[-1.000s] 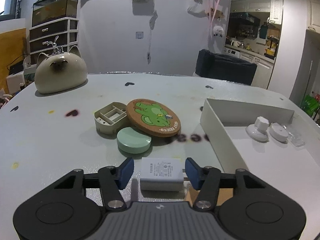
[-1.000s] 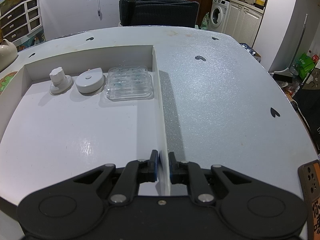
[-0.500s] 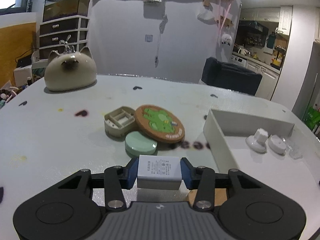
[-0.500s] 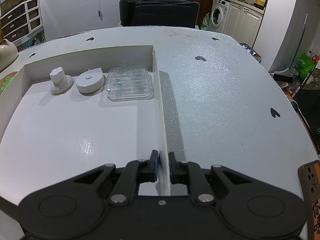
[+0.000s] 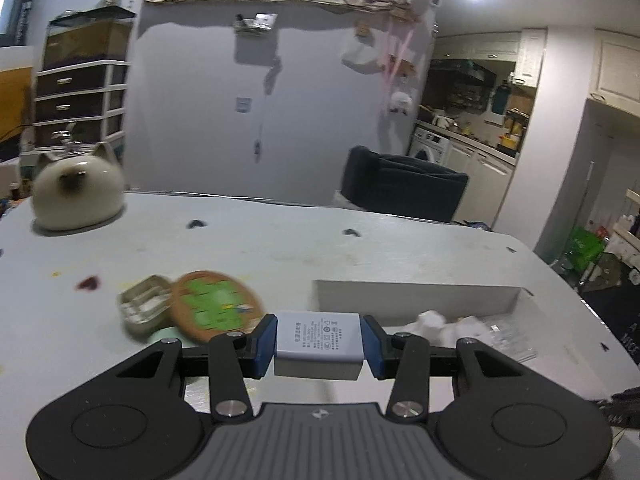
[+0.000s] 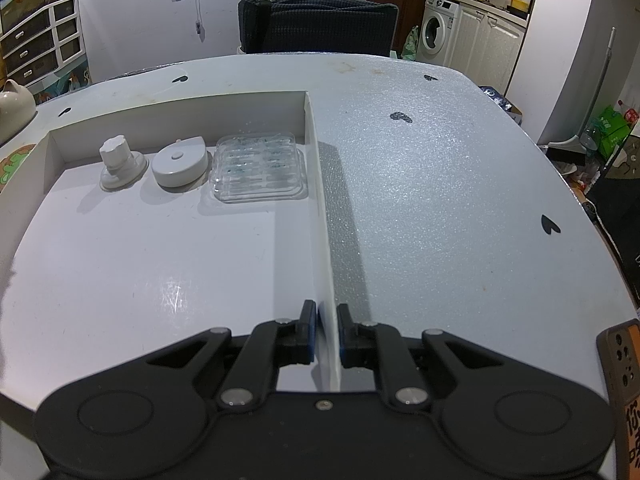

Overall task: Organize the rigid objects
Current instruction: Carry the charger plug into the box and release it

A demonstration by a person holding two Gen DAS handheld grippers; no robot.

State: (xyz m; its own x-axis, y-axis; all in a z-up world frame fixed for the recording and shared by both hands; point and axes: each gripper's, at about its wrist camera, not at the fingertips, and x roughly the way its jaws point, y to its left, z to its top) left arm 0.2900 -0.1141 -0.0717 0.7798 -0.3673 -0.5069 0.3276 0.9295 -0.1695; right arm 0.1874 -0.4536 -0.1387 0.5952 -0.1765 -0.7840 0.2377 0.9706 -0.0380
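The left tool (image 5: 319, 340) was closed on a white power adapter (image 5: 319, 338), its blue pads (image 5: 265, 340) pressed flat against the adapter's two sides. The adapter's printed label faced up, and it was held clear of the table (image 5: 280, 248). Just past it on the left lay a pale green round disc (image 5: 166, 335), mostly hidden behind the tool, then a cork coaster with a green picture (image 5: 216, 309) leaning over the edge of a small beige compartment tray (image 5: 140, 310). These were blurred. To the right stood the white box (image 5: 416, 297), its far wall upright, with small white items and a clear case inside, too smeared to separate in this view. Far back on the left of the table sat a cream cat-shaped pot (image 5: 77, 196), and beyond the table edge a dark chair (image 5: 404, 190).

The right tool (image 6: 327, 334) was narrowed onto the right-hand wall of the white box (image 6: 320, 216), one finger inside the box and one outside, both against the thin wall. The near floor of the box was bare. Along its far wall three things stood in a row: a white knob on a round base (image 6: 119, 164), a white round puck (image 6: 181, 162) just beside it, and a clear plastic blister case (image 6: 259, 166) next to the right wall. Right of the box the table carried only small dark heart marks (image 6: 401, 117). An orange device (image 6: 622, 380) showed at the lower right edge.
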